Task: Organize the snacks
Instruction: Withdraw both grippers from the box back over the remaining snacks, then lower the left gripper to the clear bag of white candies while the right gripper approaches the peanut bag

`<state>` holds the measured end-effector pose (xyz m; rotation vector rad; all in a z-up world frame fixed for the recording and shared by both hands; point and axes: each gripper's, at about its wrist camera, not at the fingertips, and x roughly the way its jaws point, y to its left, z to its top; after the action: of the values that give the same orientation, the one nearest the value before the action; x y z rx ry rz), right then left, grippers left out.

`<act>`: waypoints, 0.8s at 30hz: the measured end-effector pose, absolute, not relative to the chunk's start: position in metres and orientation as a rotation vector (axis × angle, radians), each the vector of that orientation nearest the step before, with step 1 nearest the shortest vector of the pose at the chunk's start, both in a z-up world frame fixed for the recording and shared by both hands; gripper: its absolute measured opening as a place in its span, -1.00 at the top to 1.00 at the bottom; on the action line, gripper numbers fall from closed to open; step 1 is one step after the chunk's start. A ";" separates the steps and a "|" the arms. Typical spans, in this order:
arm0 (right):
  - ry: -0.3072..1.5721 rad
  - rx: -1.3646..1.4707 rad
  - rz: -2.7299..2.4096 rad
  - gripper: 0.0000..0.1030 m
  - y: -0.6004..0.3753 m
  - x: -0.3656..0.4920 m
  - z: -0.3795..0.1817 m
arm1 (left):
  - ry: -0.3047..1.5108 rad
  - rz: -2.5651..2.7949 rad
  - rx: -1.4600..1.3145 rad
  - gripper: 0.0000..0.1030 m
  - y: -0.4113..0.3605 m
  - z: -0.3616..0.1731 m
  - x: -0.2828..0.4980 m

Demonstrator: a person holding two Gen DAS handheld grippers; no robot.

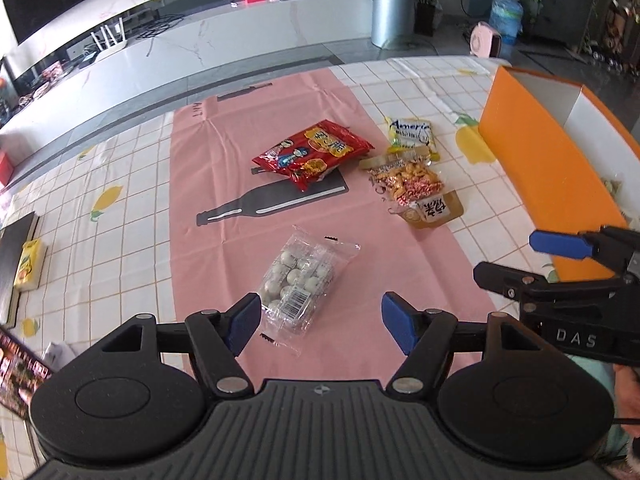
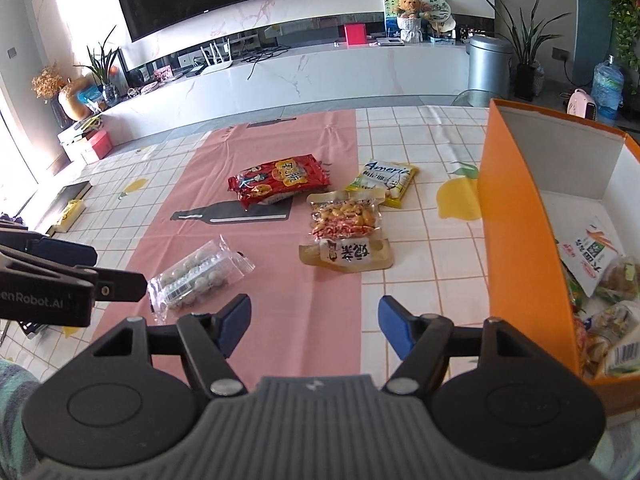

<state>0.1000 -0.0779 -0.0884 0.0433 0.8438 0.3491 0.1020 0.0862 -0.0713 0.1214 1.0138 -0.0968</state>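
Both tools apart, empty. Left tool (image 1: 318,322) sits just short of the clear crinkly packet of white round sweets (image 1: 298,282) on the pink mat. Right tool (image 2: 314,324) hovers between mat and orange cardboard box (image 2: 516,232).

Risk: slick film slips or bunches if pinched at the edge; packet then drops short of box.
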 end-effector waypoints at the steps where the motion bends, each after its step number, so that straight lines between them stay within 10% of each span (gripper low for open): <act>1: 0.849 0.041 0.348 -0.34 -0.078 0.106 -0.091 | 1.024 -0.103 0.134 -0.58 0.086 -0.075 0.107; 24: 0.839 0.017 0.330 -0.89 -0.052 0.230 -0.150 | 1.176 -0.218 0.271 -0.63 0.108 -0.147 0.171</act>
<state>0.2299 -0.0516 -0.1500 0.0166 0.8390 0.3296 0.1708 0.1084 -0.1474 0.2711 1.1761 -0.2180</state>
